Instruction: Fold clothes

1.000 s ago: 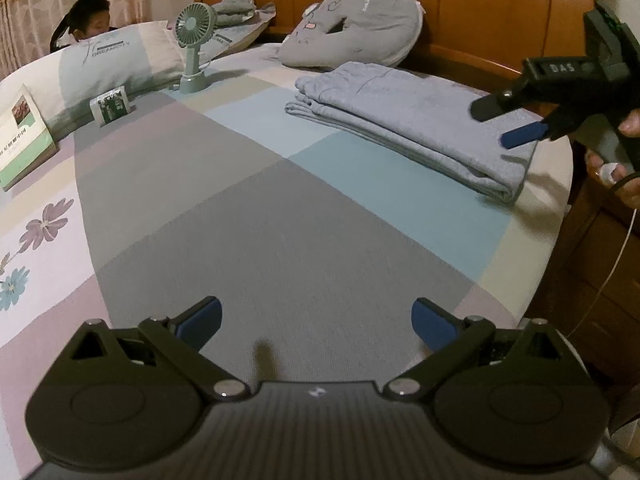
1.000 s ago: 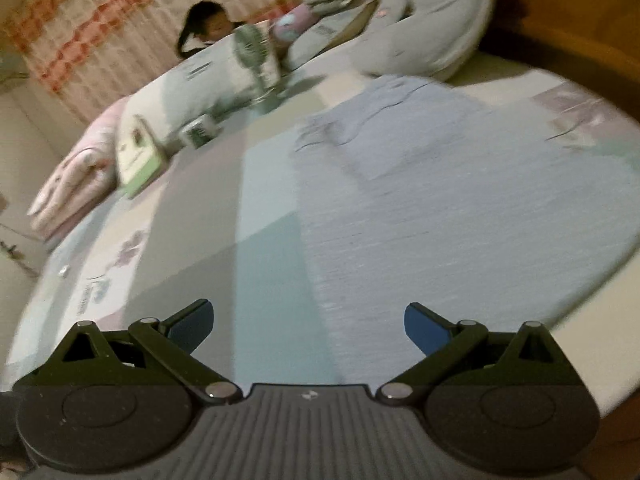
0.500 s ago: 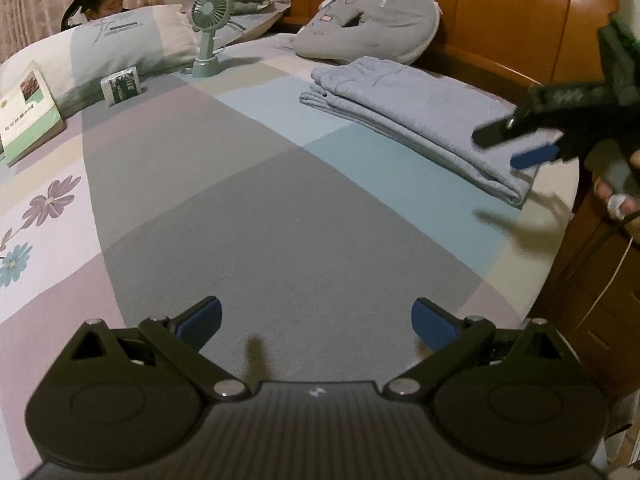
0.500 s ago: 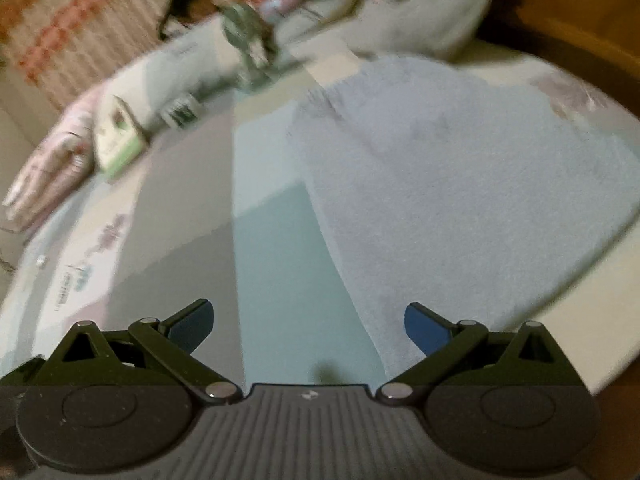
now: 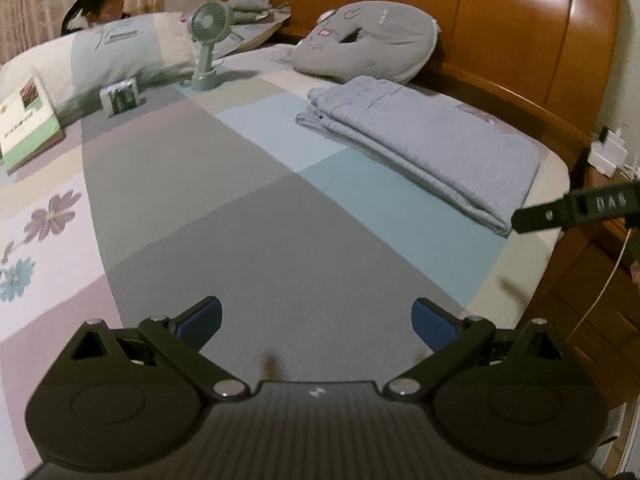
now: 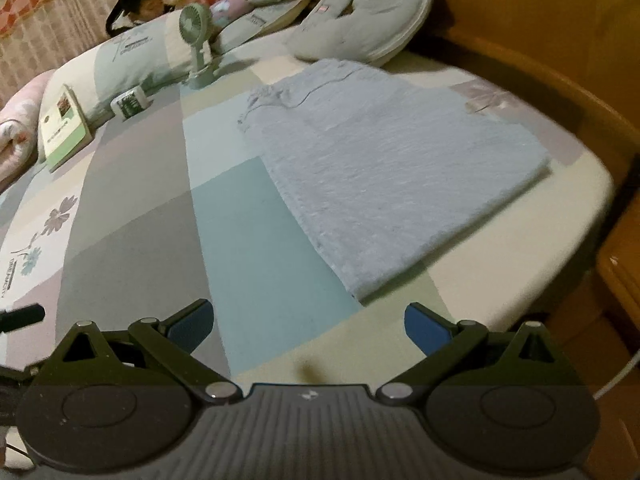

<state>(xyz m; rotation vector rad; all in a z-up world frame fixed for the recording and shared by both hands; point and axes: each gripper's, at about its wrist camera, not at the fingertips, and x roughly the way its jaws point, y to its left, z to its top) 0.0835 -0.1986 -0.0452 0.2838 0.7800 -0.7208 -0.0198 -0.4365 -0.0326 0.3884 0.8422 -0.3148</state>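
Note:
A light blue-grey garment (image 5: 424,140) lies folded into a flat rectangle on the bed, near the headboard side; it fills the upper right of the right wrist view (image 6: 392,168). My left gripper (image 5: 316,320) hangs open over the grey patch of the bedspread, well short of the garment, holding nothing. My right gripper (image 6: 306,322) is open too, just off the garment's near corner, and one of its fingers (image 5: 576,208) pokes in at the right edge of the left wrist view.
A grey cushion (image 5: 368,48) leans on the wooden headboard (image 5: 520,20). A small green fan (image 5: 208,44), a little box (image 5: 122,98), a book (image 5: 28,120) and pillows (image 5: 120,56) lie at the far side, with a person (image 5: 100,4) behind. A nightstand (image 5: 592,280) stands right of the bed.
Both grippers have drawn back from the folded garment toward the bed's near edge. The right gripper dropped lower and further right in the left wrist view. The garment has stayed put.

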